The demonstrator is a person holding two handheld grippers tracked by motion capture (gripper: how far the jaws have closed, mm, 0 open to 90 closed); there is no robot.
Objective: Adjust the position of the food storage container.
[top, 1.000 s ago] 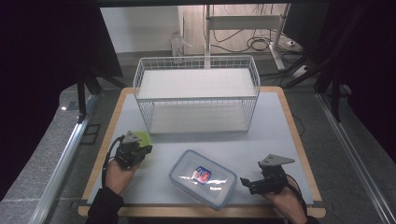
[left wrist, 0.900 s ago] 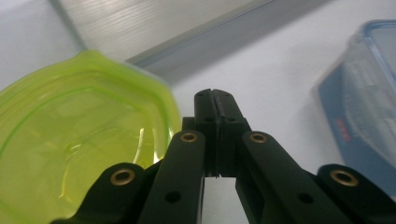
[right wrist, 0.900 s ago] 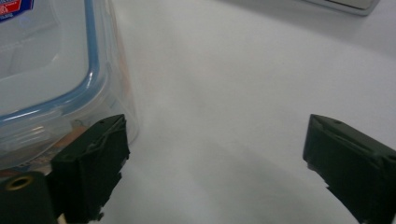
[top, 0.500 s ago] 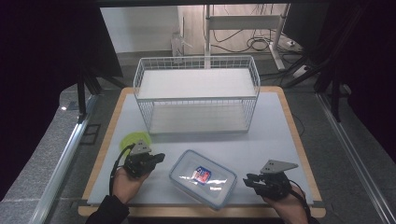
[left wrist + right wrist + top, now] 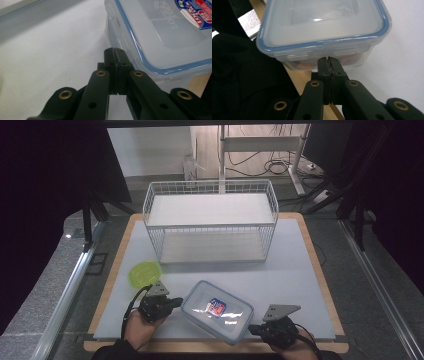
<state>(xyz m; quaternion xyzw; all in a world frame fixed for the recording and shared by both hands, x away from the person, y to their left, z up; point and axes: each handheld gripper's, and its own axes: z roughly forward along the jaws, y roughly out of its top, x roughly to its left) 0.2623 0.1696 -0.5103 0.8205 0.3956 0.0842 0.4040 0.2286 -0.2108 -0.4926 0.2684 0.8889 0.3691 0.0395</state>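
Note:
A clear plastic container (image 5: 217,312) with a blue-sealed lid and a red-and-blue label lies slantwise near the table's front edge. My left gripper (image 5: 179,301) is shut, and its tips sit right at the container's left side. In the left gripper view the closed tips (image 5: 115,51) stand beside a side latch of the container (image 5: 162,37), with nothing held. My right gripper (image 5: 251,327) is at the container's right end. Its jaws have just been closing with nothing between them. In the right gripper view the shut tips (image 5: 328,60) meet the end flap of the container (image 5: 324,25).
A round green lid (image 5: 145,272) lies flat behind my left hand. A white wire rack (image 5: 210,210) with two shelves stands at the back middle of the white mat (image 5: 300,270). The table's wooden front edge (image 5: 299,75) runs just under the container's right end.
My left hand has moved from beside the green lid rightward to the container's left side. My right hand has moved left to the container's right end and its jaws have shut.

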